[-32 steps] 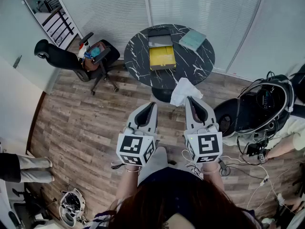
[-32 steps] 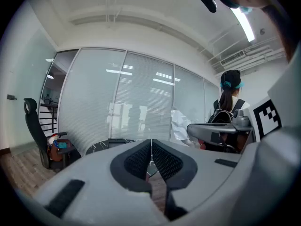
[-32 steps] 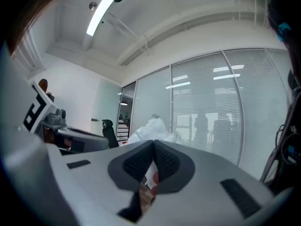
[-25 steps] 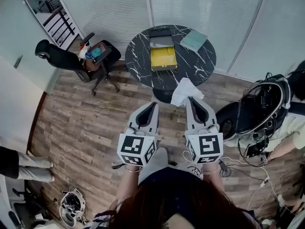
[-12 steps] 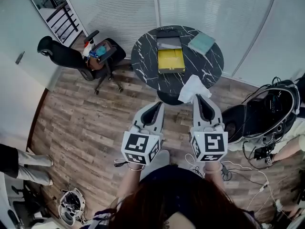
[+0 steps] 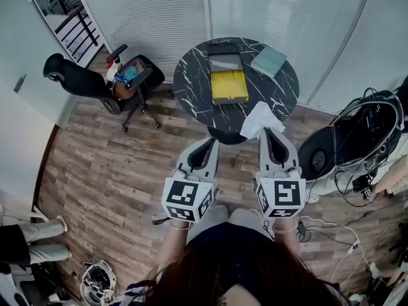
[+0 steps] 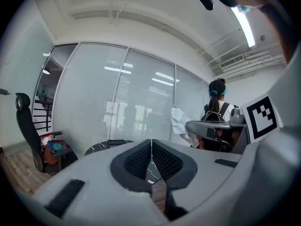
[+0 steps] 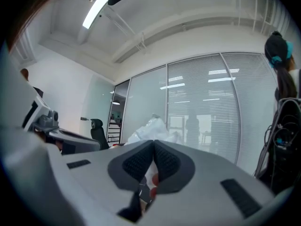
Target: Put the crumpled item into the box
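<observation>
"Two tongs out front: the left gripper (image 6: 206, 144) is pressed together on nothing, and the right gripper (image 6: 268, 132) pinches the crumpled item (image 6: 258, 118) by its lower edge, held just short of the table (image 6: 191, 81)."

"Looks like thin, light tissue or plastic. It's soft, so a pinch on any fold should do, though it may spring open over the yellow box (image 6: 229, 85) beyond."

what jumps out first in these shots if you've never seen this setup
First the crumpled white paper, pinched at the tip of the right gripper and held up at the near edge of the round black marble table. On that table lies an open box with a bright yellow inside. The left gripper beside it is shut and empty.
</observation>
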Motion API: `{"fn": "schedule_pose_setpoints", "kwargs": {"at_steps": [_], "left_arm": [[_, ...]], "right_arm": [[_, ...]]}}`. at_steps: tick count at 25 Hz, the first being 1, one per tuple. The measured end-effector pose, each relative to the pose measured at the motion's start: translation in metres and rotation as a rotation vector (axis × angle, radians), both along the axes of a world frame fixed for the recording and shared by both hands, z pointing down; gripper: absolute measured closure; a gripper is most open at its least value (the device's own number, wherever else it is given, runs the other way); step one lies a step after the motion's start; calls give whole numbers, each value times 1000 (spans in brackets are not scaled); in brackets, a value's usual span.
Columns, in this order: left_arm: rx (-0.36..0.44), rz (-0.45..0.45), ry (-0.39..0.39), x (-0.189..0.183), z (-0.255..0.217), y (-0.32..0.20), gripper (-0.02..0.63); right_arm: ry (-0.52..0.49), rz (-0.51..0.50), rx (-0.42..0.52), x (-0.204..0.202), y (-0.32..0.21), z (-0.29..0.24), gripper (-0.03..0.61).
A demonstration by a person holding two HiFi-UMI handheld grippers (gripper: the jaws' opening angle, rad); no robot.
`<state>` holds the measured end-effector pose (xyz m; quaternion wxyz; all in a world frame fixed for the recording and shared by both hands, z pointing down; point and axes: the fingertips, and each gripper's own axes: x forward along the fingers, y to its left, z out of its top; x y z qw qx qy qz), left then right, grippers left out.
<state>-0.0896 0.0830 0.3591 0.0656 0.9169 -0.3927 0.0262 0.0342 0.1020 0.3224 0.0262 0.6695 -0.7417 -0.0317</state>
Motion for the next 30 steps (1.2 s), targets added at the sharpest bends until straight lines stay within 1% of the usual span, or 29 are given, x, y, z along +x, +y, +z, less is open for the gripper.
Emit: {"fn": "schedule_pose_setpoints", "kwargs": {"at_steps": [6,10,13,30], "left_arm": [[-12,8,13,-2,3,-15,581],[-12,14,15,2,2,-22,581],[-14,16,12,7,5,-34,581],[-8,-25,-11,47,3,-130,581]], "right_arm": [[14,11,-15,-2,-9,3,554],[-7,6,-23,0,-16,4,554],[6,10,-22,5,-26,7,554],[9,-64,-37,36,-128,15,554]]}}
